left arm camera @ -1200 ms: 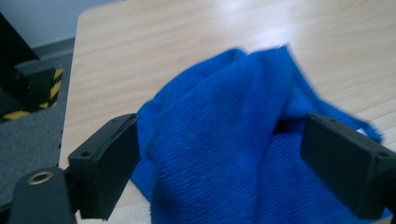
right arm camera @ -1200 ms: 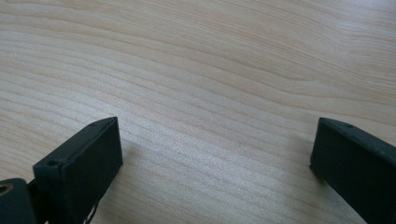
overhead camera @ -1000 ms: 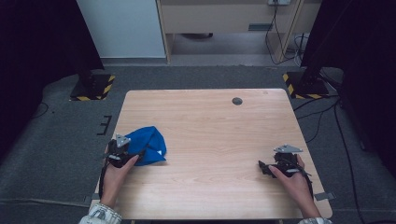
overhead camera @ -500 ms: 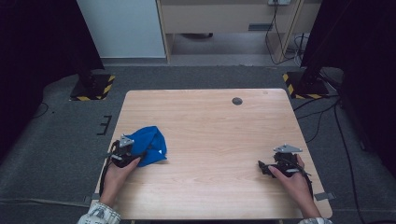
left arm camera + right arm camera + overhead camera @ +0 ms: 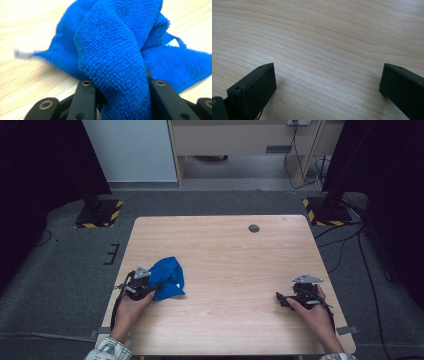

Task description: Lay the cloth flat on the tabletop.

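Observation:
A crumpled blue microfibre cloth [image 5: 168,276] lies on the left part of the wooden table [image 5: 230,250]. My left gripper [image 5: 151,288] sits at the cloth's near left edge. In the left gripper view a thick fold of the cloth [image 5: 112,50] is bunched between the two black jaws; the left gripper [image 5: 120,86] has just been closing and now pinches that fold. My right gripper [image 5: 280,299] rests near the table's right front, held by a hand. Its jaws stand wide apart over bare wood, so the right gripper [image 5: 327,75] is open with nothing between them.
A small dark round cap [image 5: 254,228] is set in the table top near the far edge. Beyond the table are grey floor, black stands with yellow-striped bases [image 5: 100,215] and a pale cabinet [image 5: 225,140].
The left gripper slid right into the cloth and its jaws closed on a fold, bunching the cloth up. The right gripper kept still.

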The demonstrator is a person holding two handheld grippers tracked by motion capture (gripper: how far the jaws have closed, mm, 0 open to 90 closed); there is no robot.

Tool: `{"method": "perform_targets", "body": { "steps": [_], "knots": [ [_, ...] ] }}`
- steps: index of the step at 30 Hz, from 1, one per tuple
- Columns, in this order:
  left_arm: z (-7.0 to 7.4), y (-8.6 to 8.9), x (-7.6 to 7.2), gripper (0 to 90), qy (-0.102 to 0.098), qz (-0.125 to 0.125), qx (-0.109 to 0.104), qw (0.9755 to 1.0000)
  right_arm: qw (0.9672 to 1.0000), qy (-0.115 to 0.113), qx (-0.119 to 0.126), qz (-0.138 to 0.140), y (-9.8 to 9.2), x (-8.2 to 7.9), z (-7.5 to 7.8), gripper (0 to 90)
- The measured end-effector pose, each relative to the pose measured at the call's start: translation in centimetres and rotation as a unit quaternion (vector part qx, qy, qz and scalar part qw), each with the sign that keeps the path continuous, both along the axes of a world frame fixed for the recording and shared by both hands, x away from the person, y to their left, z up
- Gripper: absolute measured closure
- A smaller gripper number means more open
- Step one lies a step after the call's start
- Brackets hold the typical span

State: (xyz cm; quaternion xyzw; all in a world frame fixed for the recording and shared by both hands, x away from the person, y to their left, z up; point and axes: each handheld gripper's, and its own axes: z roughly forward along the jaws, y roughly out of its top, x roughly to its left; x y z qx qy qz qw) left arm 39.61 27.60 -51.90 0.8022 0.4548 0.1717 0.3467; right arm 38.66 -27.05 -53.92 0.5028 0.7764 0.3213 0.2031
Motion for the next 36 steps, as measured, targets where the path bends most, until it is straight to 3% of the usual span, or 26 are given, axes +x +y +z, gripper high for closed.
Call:
{"method": "perform_targets", "body": {
  "steps": [12, 16, 22, 24, 36],
  "knots": [
    [1.5, -4.8, -0.8, 70.6, -0.02, -0.059, -0.008, 0.998, 1.0, 0.0, 0.001, 0.001, 0.1, 0.1, 0.0, 0.8],
    [1.5, -5.7, -0.4, 70.7, -0.013, -0.056, -0.024, 0.9981, 1.0, 0.0, 0.001, 0.001, 0.1, 0.1, 0.0, 0.8],
    [1.8, -7.7, 1.1, 71.0, -0.019, -0.051, -0.05, 0.9972, 1.0, 0.0, 0.001, 0.0, 0.1, 0.1, 0.0, 0.7],
    [1.5, -9.1, 1.3, 70.9, -0.019, -0.06, -0.035, 0.9974, 1.0, 0.0, 0.001, 0.0, 0.1, 0.1, 0.0, 0.7],
    [1.5, -13.0, 0.7, 70.8, -0.026, -0.095, -0.038, 0.9944, 1.0, -0.001, 0.0, 0.004, 0.1, 0.1, 0.0, 0.7]
  ]
}}
